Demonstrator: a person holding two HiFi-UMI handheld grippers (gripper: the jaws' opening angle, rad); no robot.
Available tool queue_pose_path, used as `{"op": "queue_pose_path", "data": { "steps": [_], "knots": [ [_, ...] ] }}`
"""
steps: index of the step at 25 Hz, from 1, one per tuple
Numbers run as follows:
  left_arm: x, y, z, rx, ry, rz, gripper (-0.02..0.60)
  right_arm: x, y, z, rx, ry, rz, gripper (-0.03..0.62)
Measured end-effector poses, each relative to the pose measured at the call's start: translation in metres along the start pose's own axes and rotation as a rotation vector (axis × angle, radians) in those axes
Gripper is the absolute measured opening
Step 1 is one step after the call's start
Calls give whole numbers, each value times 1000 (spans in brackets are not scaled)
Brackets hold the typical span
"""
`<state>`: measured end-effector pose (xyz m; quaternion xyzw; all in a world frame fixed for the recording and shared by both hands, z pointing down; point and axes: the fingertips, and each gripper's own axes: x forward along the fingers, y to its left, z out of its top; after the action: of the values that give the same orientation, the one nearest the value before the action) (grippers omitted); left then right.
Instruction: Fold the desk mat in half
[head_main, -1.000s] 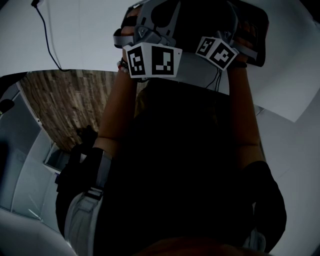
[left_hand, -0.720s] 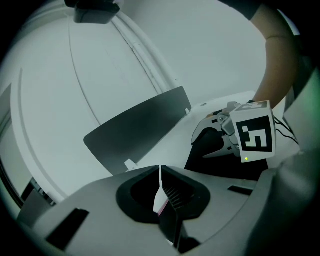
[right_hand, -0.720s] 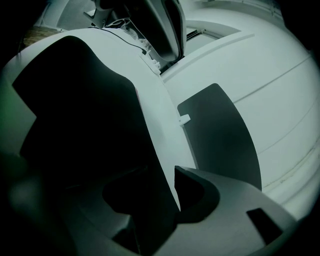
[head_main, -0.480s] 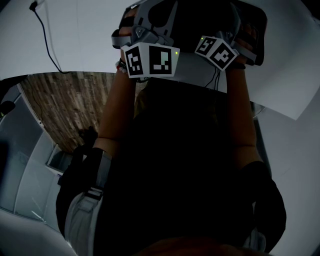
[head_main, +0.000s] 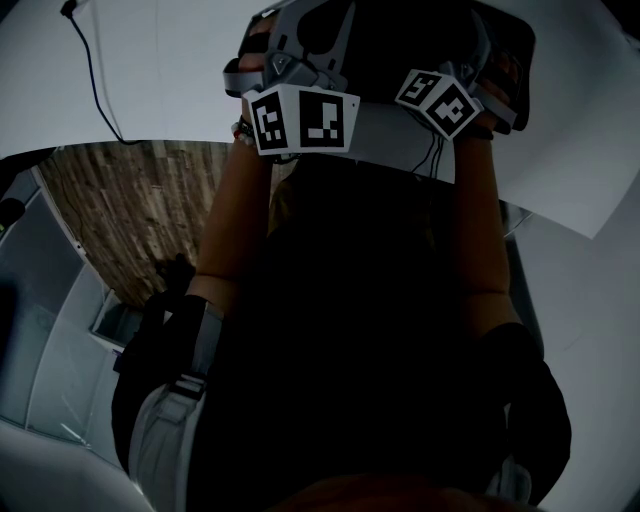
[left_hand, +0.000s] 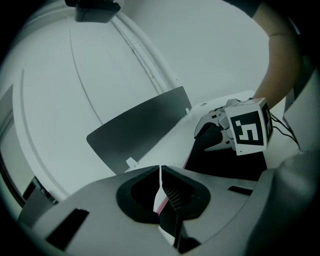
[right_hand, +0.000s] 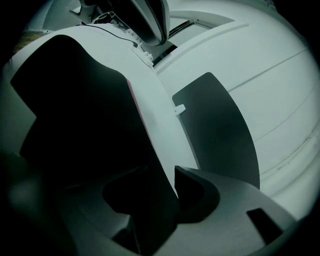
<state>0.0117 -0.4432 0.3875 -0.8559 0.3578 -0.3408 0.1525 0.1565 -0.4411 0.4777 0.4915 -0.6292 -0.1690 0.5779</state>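
Observation:
The desk mat (head_main: 370, 330) is lifted off the table and hangs with its black side filling most of the head view. My left gripper (head_main: 296, 45) and right gripper (head_main: 472, 62) are high at its upper edge, close together. In the left gripper view the left gripper (left_hand: 161, 192) is shut on the mat's thin white and pink edge, and the mat's black face (left_hand: 230, 162) runs over to the right gripper (left_hand: 216, 136). In the right gripper view the mat (right_hand: 85, 115) passes dark between the jaws of the right gripper (right_hand: 167, 200), which are closed on it.
A dark grey sheet (left_hand: 140, 127) with a small white tab lies on the white table (left_hand: 100, 65) beyond the mat; the same grey sheet (right_hand: 215, 130) shows in the right gripper view. Wooden floor (head_main: 130, 210) lies at the left. A black cable (head_main: 95, 70) hangs at the upper left.
The right gripper's marker cube has rolled a little and shifted slightly. The left gripper and the hanging mat stay where they were.

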Motion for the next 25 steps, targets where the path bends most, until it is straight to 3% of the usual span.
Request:
{"op": "queue_pose_path", "data": {
  "steps": [7, 25],
  "knots": [
    [-3, 5, -4, 1, -3, 3, 20, -4, -8, 15, -19, -36, -15, 193],
    [2, 7, 3, 11, -21, 51, 20, -13, -1, 35, 38, -191, 73, 199]
  ]
}}
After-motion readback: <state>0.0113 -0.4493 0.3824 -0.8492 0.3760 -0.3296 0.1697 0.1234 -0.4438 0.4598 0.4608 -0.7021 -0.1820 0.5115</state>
